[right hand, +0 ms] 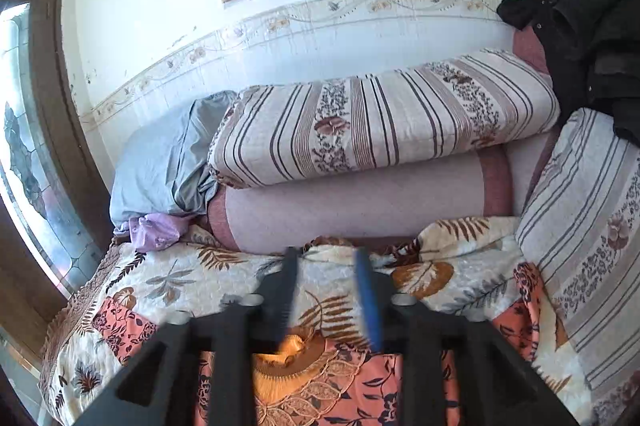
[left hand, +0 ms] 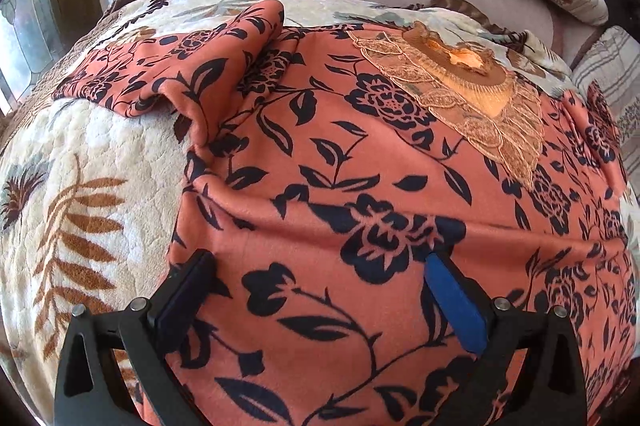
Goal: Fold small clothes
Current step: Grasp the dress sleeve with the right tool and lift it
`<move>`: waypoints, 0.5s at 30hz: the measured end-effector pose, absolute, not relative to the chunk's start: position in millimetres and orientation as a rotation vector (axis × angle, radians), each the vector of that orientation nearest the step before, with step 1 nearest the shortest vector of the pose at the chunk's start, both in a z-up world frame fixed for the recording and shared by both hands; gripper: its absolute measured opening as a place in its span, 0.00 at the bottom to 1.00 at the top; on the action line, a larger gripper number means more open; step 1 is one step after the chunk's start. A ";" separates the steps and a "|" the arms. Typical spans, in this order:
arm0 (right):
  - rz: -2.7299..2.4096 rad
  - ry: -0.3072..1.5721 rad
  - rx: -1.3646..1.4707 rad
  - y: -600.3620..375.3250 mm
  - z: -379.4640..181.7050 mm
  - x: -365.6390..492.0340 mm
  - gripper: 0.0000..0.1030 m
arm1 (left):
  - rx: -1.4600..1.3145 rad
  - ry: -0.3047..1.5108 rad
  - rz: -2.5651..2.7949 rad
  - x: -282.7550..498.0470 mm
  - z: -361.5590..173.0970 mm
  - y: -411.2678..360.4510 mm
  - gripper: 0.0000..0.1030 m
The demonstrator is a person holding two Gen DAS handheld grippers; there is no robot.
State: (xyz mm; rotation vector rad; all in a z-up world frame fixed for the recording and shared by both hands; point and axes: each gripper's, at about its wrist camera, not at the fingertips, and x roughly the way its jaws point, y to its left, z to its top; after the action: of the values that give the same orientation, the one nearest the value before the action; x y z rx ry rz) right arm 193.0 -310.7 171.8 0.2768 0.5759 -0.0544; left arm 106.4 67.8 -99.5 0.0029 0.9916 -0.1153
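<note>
An orange top (left hand: 340,153) with a dark flower print lies spread flat on a cream leaf-patterned blanket (left hand: 100,165). Its lace collar (left hand: 472,97) points to the far right, and one sleeve (left hand: 160,73) stretches out to the left with a ruffled cuff. My left gripper (left hand: 318,258) hovers low over the top's near hem, jaws wide apart and nothing between them. In the right wrist view, my right gripper (right hand: 326,252) is blurred and raised above the collar (right hand: 296,362), aimed toward the wall. Its fingers stand apart and hold nothing.
A striped rolled quilt (right hand: 380,113) rests on a pink bolster (right hand: 360,201) against the wall. A grey-blue pillow (right hand: 160,161) and a purple cloth (right hand: 156,226) sit at the back left. Black clothing (right hand: 592,45) lies on a striped cushion (right hand: 592,226) on the right.
</note>
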 end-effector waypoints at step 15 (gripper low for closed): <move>-0.536 0.950 0.054 -489.7 -9.4 197.9 0.72 | 0.021 0.967 -0.037 115.4 -103.5 55.7 1.00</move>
State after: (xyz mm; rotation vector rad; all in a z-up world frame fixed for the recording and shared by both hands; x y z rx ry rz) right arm 197.9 -489.7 -9.4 0.0541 0.9503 -0.5364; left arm 115.4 55.7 -103.5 0.0208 0.9667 -0.0369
